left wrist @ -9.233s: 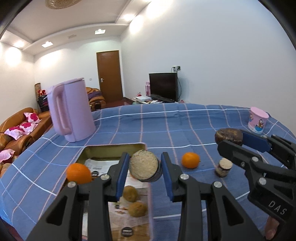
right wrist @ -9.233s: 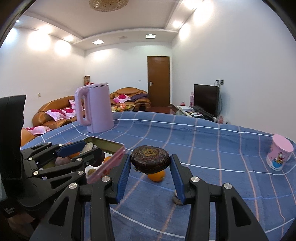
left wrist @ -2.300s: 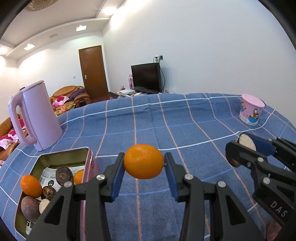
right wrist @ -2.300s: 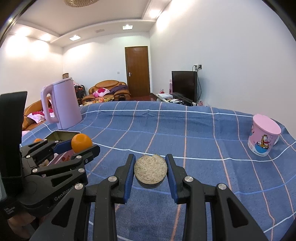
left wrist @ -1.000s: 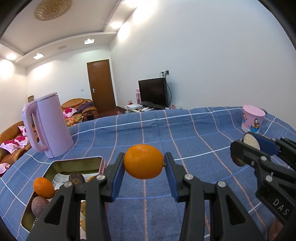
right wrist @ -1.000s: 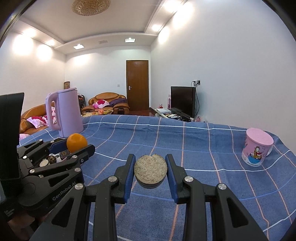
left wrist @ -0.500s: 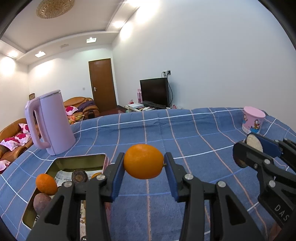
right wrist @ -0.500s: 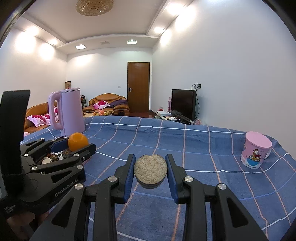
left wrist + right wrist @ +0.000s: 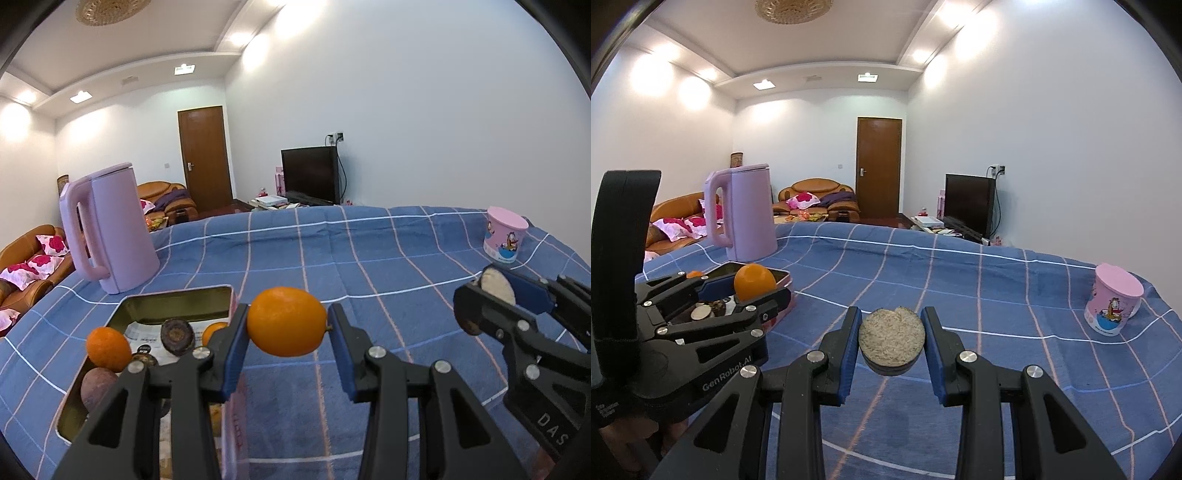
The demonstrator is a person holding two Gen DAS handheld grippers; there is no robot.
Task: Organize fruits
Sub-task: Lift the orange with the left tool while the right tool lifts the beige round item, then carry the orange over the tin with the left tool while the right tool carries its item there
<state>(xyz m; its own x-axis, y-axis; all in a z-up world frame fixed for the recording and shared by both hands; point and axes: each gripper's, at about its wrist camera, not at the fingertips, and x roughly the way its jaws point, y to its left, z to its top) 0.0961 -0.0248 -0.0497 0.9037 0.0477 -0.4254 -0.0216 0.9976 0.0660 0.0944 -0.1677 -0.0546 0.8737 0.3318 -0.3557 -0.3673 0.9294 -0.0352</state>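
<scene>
Beside kettle (image 9: 110,229), tin (image 9: 173,306) w/ fruits; left tool (image 9: 288,328) pinches orange (image 9: 286,326), right tool (image 9: 891,341) pinches halved fruit (image 9: 891,339).

Both tools are built alike: matte black plastic frames with triangular cut-outs in the arms, silver round screw heads at the pivots, and flat blue pads lining the inner faces of the fingers. The left gripper (image 9: 287,334) carries white lettering reading "GenRobot.AI" along its side, and a broad black strap (image 9: 626,254) rises behind it, well back from the claw. The right gripper (image 9: 891,341) shows the white letters "DAS" low on its flank, behind the finger pivots.
</scene>
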